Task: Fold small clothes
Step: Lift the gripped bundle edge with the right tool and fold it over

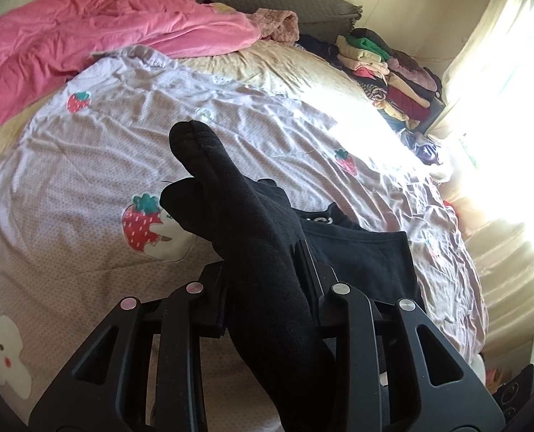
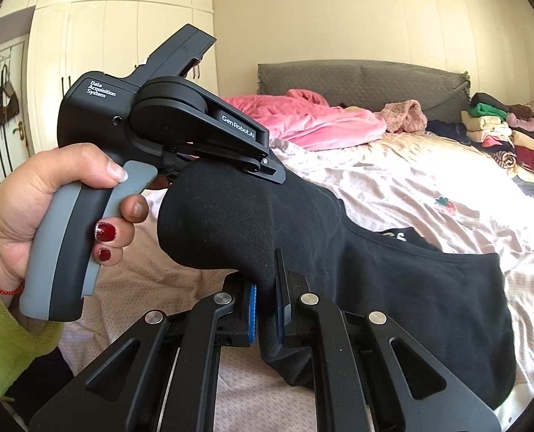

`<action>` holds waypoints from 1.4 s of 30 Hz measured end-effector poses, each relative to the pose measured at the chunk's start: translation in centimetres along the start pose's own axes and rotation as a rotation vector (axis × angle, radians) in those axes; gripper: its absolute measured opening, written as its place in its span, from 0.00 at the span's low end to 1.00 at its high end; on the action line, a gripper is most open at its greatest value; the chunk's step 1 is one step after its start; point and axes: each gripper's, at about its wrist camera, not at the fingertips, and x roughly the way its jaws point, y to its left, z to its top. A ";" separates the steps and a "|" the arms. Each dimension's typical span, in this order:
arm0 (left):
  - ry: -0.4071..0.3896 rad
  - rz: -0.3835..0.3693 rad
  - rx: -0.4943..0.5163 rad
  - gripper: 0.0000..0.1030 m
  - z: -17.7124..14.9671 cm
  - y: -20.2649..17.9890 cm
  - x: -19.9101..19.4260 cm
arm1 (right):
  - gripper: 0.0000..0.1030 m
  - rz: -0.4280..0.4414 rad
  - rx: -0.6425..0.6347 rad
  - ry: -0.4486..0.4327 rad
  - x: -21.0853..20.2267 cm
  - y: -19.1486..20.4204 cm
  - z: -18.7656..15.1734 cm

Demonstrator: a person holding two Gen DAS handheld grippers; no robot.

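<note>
A small black garment (image 1: pixel 259 237) hangs above the bed, stretched between both grippers. My left gripper (image 1: pixel 263 262) is shut on one end of it; two black folds stick out past the fingers. In the right wrist view the same garment (image 2: pixel 393 280) drapes down to the right, and my right gripper (image 2: pixel 265 288) is shut on its edge between the blue pads (image 2: pixel 252 306). The left gripper (image 2: pixel 267 172), held in a hand, clamps the cloth at upper left. A white print shows on the garment (image 2: pixel 398 234).
The bed (image 1: pixel 87 165) has a pale strawberry-print sheet. A pink blanket (image 1: pixel 98 39) lies at its head by a grey headboard (image 2: pixel 360 79). A pile of folded clothes (image 1: pixel 385 68) sits at the far right corner. White wardrobes (image 2: pixel 123 36) stand at the left.
</note>
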 end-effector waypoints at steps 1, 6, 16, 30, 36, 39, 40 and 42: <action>-0.006 0.005 0.015 0.22 0.1 -0.8 -0.2 | 0.07 -0.004 0.005 -0.005 -0.3 -0.3 0.0; -0.020 0.015 0.072 0.22 0.4 -4.4 -0.6 | 0.06 -0.026 0.042 -0.034 -2.5 -1.8 -0.2; -0.027 0.027 0.179 0.22 0.3 -11.0 0.3 | 0.06 -0.064 0.118 -0.070 -5.4 -5.3 -0.9; 0.008 0.032 0.233 0.22 -1.0 -15.9 3.3 | 0.06 -0.080 0.210 -0.076 -6.9 -9.0 -3.1; 0.040 0.040 0.233 0.22 -1.7 -17.0 5.5 | 0.06 -0.078 0.270 -0.057 -7.1 -10.8 -4.3; 0.067 0.056 0.232 0.22 -2.3 -17.2 7.2 | 0.06 -0.073 0.307 -0.037 -6.8 -11.5 -5.0; 0.075 0.061 0.232 0.22 -2.4 -17.2 7.7 | 0.06 -0.070 0.324 -0.028 -6.6 -11.8 -5.4; 0.088 0.072 0.239 0.24 -2.8 -17.5 8.6 | 0.06 -0.062 0.353 -0.012 -6.3 -12.1 -6.0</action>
